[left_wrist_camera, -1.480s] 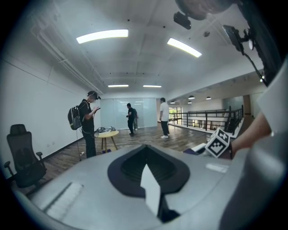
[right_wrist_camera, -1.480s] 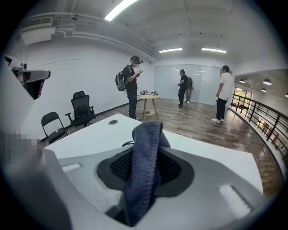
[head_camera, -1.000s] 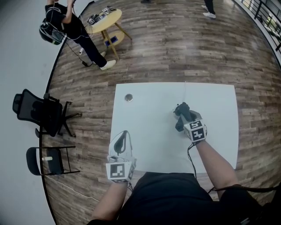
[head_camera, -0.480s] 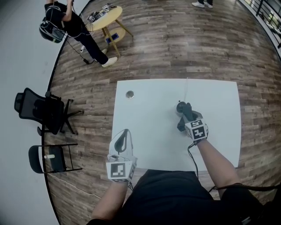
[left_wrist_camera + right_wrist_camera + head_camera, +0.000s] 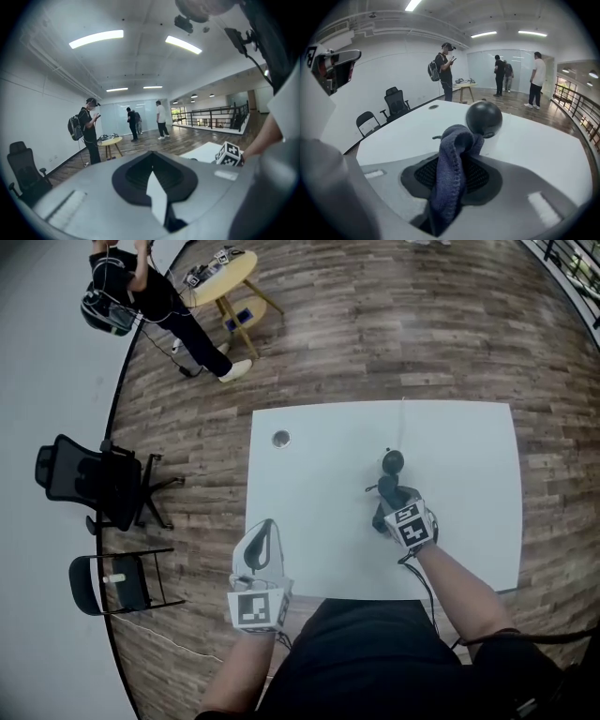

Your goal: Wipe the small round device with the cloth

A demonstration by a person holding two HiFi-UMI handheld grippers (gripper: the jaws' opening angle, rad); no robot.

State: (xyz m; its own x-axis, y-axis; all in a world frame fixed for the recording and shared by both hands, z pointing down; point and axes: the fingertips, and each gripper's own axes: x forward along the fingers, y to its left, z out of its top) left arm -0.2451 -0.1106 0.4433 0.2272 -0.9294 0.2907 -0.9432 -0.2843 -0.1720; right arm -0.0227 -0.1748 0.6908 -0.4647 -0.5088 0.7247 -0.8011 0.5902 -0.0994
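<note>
The small round device is a black ball on a pale base, standing at the middle of the white table. My right gripper is just on the near side of it, shut on a dark blue cloth. The cloth bunches up out of the jaws, and its top reaches the ball's lower left side; whether they touch I cannot tell. My left gripper hovers at the table's near left edge, pointing out into the room. Its tips meet with nothing held.
A small round metal piece lies near the table's far left corner. A thin cable runs from the device to the far edge. A black office chair and a folding chair stand left of the table. People stand by a yellow table.
My right gripper has drawn back toward me with the cloth, uncovering the black ball that its tip hid before. The left gripper has stayed put.
</note>
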